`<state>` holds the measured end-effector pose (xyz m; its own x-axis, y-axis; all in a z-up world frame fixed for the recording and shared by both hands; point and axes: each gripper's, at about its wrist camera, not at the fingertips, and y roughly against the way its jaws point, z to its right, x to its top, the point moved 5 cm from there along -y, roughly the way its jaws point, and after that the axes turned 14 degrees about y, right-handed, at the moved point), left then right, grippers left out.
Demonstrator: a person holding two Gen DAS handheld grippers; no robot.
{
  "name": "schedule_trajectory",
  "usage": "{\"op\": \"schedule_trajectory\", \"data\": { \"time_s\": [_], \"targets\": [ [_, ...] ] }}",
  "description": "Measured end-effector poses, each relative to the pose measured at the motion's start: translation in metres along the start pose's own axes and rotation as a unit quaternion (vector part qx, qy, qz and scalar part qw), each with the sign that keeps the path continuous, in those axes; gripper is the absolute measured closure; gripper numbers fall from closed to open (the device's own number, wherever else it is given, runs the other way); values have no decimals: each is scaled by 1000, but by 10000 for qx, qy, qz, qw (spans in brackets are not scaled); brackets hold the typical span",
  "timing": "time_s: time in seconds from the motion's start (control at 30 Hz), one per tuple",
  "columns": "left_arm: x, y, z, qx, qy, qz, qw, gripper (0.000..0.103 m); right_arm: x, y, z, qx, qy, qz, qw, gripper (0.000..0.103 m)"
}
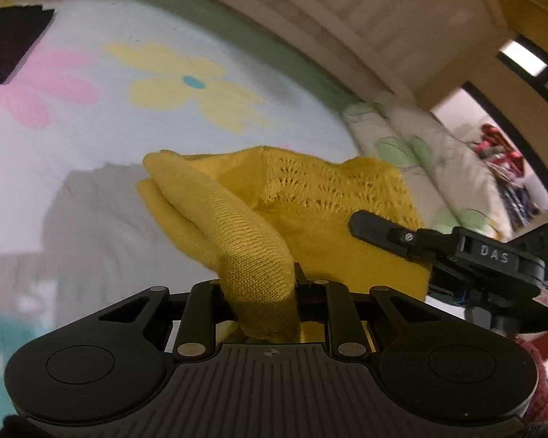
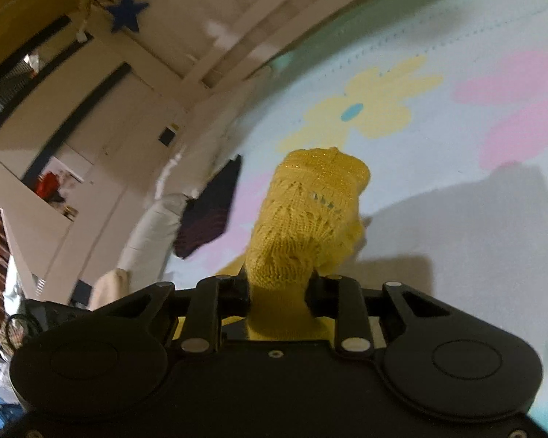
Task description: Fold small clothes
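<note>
I have the knit [image 1: 310, 219] lifted above the bed [image 1: 164, 146], left tool [image 1: 263, 284] and right tool [image 2: 279, 284] each pinching a bunched edge. Uneven pulls could twist it; a loose bunch could slip free.

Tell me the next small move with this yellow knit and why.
Probably lower both grippers together to lay the yellow knit garment flat on the flowered sheet. The left gripper and the right gripper are each shut on a bunched part of it, and it hangs crumpled above its shadow, so no neat fold can start yet.
</note>
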<state>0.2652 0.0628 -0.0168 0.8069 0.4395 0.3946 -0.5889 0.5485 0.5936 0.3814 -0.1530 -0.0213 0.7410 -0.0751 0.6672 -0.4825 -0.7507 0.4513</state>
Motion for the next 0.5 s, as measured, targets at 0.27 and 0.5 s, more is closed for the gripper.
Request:
{"op": "schedule_trajectory", "data": {
  "time_s": [0.27,0.5],
  "targets": [
    [-69,48,9,-42,-161,-189,9997,82,-56,55,-36,260,-265,147,9992,66],
    [-106,49,1,104,-167,-145,9997,82,-96,56,-49,413,-86,-124,9990,66]
  ]
}}
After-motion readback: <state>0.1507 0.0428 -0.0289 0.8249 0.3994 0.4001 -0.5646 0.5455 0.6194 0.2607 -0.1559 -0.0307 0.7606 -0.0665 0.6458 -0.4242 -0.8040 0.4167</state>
